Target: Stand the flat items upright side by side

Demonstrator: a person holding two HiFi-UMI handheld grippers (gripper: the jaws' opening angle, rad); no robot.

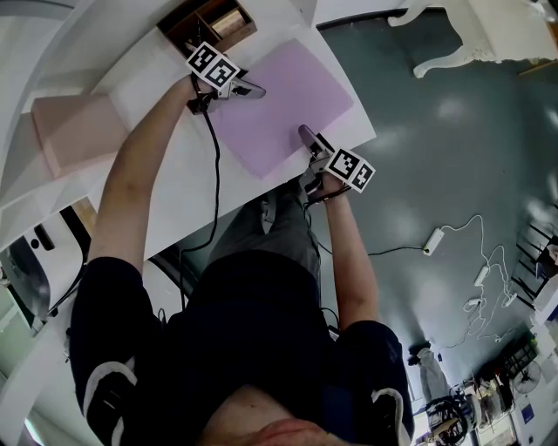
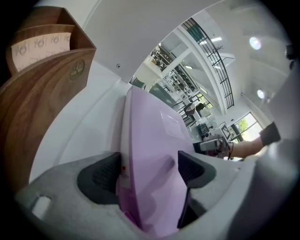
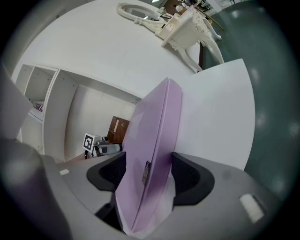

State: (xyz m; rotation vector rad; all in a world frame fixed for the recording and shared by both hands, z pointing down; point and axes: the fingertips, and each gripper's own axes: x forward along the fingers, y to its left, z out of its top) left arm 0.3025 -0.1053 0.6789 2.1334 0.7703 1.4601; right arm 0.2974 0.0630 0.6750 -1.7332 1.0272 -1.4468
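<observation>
- A purple folder (image 1: 279, 104) spreads flat across the right part of the white surface (image 1: 174, 200), with its near corner past the near edge. Whether it rests fully on the surface I cannot tell.
- The left tool (image 1: 253, 90) is at the folder's far left corner. In the left gripper view its jaws stand apart around that corner. One pad sits beside the folder's pale edge and the other stands just off the purple face, so the tool is released.
- The right tool (image 1: 305, 132) is at the folder's near edge. In the right gripper view both pads press the folder's two faces, so the tool is grasping the folder.
- A wooden file holder (image 1: 209, 26) stands at the far edge, just beyond the left tool.
- A pink folder (image 1: 78, 131) lies flat at the left, well apart from the purple one.
</observation>
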